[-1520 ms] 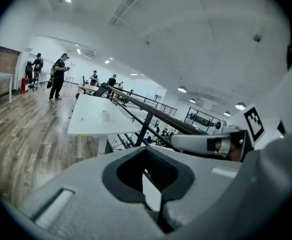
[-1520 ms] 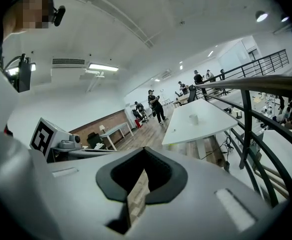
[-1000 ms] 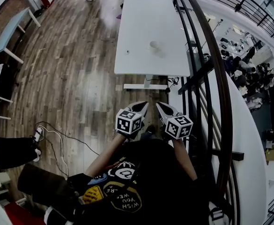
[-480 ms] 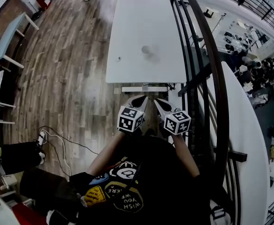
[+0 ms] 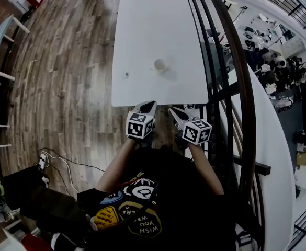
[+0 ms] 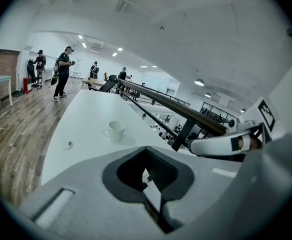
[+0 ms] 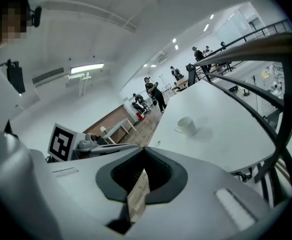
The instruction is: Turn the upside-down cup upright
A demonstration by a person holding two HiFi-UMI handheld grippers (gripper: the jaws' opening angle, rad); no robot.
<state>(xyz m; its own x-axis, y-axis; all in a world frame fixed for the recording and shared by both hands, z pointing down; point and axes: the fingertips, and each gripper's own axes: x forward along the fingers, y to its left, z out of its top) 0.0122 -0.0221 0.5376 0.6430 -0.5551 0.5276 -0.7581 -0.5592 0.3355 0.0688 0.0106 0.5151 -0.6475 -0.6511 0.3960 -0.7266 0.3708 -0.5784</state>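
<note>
Your left claw [image 5: 148,105] and right claw [image 5: 174,111], both closed and empty, hover by the tabletop's [image 5: 142,25] near edge; the white cup [image 5: 159,64] stands farther off.

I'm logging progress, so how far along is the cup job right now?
Done: nothing yet; the cup sits untouched on the white table. In hand: nothing; the left gripper and right gripper are both shut and empty, at the table's near edge, well short of the cup. Left: reach it, grip it, turn it upright.
</note>
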